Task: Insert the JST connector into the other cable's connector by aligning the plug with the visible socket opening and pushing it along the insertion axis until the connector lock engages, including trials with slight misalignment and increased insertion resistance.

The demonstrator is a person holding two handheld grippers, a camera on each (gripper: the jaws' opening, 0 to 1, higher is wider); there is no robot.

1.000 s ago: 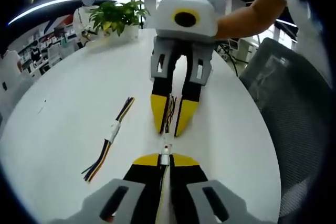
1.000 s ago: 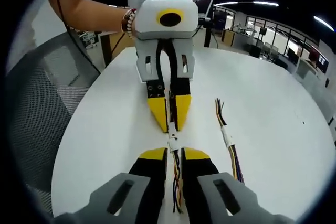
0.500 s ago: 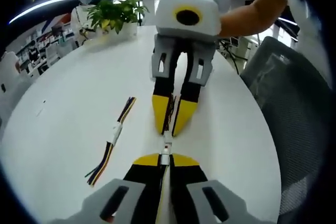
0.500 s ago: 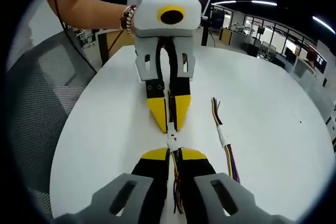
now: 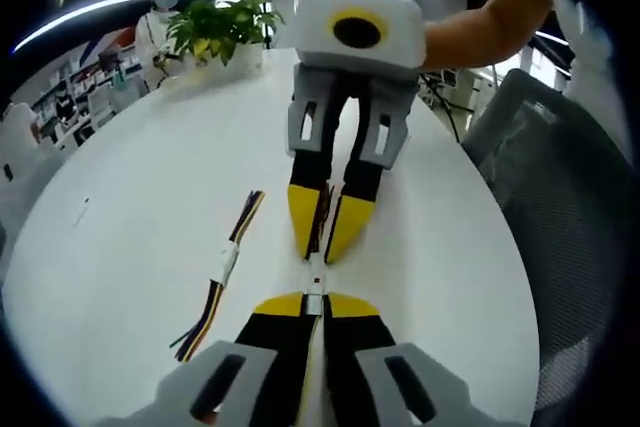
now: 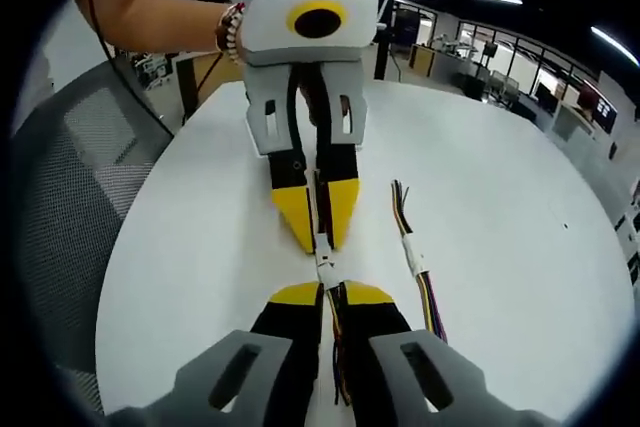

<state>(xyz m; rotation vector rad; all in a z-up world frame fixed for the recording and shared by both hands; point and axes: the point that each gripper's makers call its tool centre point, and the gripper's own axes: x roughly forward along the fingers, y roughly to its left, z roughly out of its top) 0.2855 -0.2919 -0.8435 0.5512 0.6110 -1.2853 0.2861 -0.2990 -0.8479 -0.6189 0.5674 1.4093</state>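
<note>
Over the smooth white round surface [image 5: 130, 217], the left gripper [image 5: 313, 305] and right gripper [image 6: 328, 294] face tip to tip, each with its yellow-tipped fingers clamped on a wired cable end. The small white JST connector [image 5: 315, 282] bridges them, its long axis running near to far. A spare multicoloured cable [image 5: 222, 272] lies left. Compared with before, the tips sit slightly closer.

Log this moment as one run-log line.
left gripper: shut on white JST connector | right gripper: shut on mating cable connector | connectors: tip to tip | spare multicoloured cable: on white table
</note>
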